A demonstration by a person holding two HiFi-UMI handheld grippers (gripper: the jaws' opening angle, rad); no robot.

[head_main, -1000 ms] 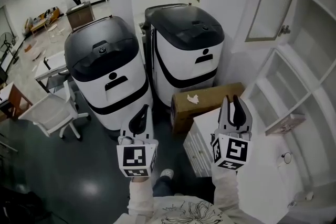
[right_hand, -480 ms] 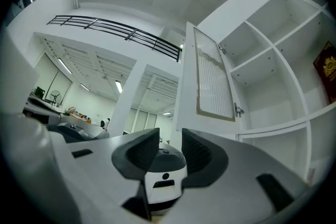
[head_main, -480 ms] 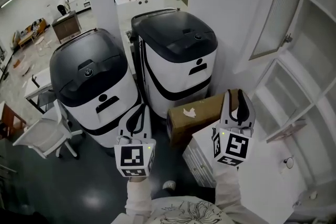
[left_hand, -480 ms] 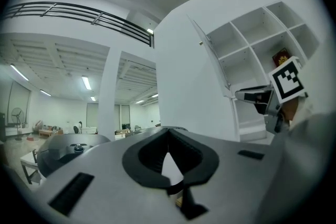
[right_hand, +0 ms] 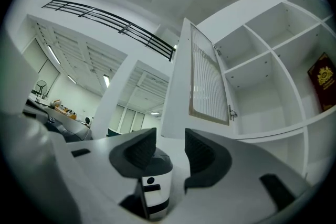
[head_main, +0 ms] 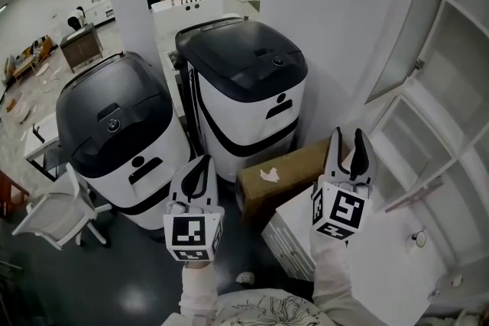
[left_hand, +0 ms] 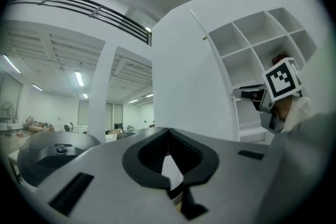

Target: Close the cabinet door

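Note:
The white cabinet door with a ribbed glass pane stands swung open at the upper right, in front of the open shelves. In the right gripper view the door hangs edge-on ahead, with its latch on the inner side. My right gripper is held low, below and left of the door and apart from it. Its jaws are opening, and nothing is between them. My left gripper hovers farther left over the dark floor, with its fingertips together and empty.
Two white and black rounded machines stand side by side ahead. A cardboard box lies beside a low white drawer unit under my right gripper. A white chair is at the left. A red booklet leans on a shelf.
Both grippers have moved forward and to the right, nearer the cabinet. The right gripper has risen a little and its jaws have spread wider. The left jaws stay together.

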